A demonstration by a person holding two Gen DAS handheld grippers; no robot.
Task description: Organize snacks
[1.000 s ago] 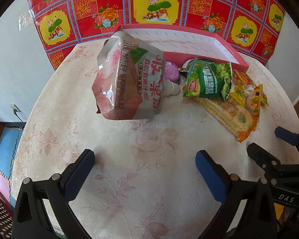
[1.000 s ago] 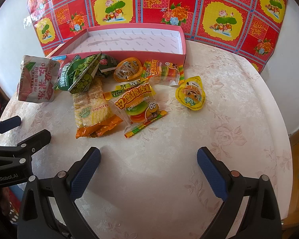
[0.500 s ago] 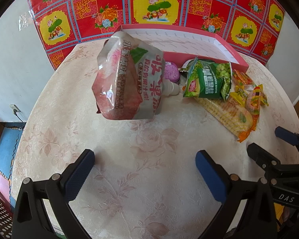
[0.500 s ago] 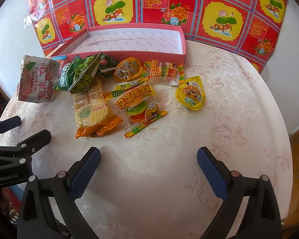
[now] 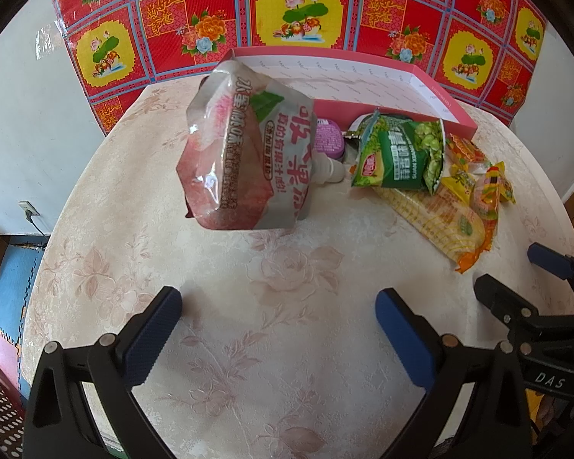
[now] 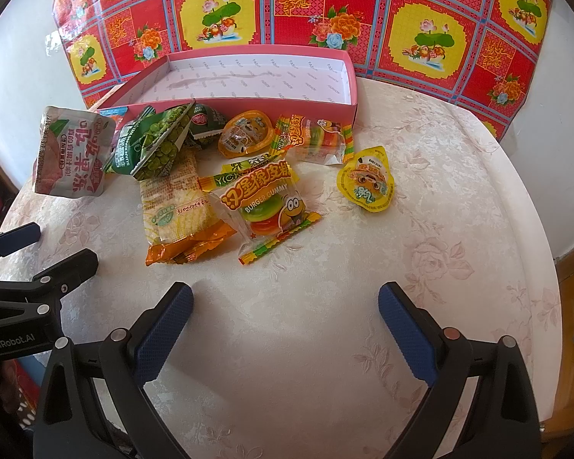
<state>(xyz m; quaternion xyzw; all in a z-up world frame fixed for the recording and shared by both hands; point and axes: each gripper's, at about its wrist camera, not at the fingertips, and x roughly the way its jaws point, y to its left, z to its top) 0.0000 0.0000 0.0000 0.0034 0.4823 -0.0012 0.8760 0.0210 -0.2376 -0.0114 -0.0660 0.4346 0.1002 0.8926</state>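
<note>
Both hand-held grippers low over the desk [image 6: 459, 176], neither holding anything. Left hand-held gripper [image 5: 279, 329] spread wide, empty; right hand-held gripper [image 6: 285, 321] likewise wide open and empty.

Straight ahead of the left one, near: a grey-pink jelly pouch [image 5: 245, 149], standing puffed up on its base. Ahead and to its right: a green pea bag [image 5: 400, 153], leaning on an orange cracker pack [image 5: 447, 222]. Ahead of the right one: a burger gummy pack [image 6: 268, 202], overlapping the cracker pack's edge; further right and apart from the heap, a yellow jelly cup [image 6: 367, 183]. Beyond the whole heap, an open pink box [image 6: 256, 80], apparently empty, presumably the destination.

Risks, judged from this layout:
- Pouch tall and rounded, likely to tip or slide away if nudged by one finger before the other closes.
- Glossy film likely to slip from a shallow pinch.
- Overlapping packs: lifting one may drag a neighbour along.
- Grippers side by side, close; crossing reaches could collide.
- Near wall of the box: a low carry could catch it.
</note>
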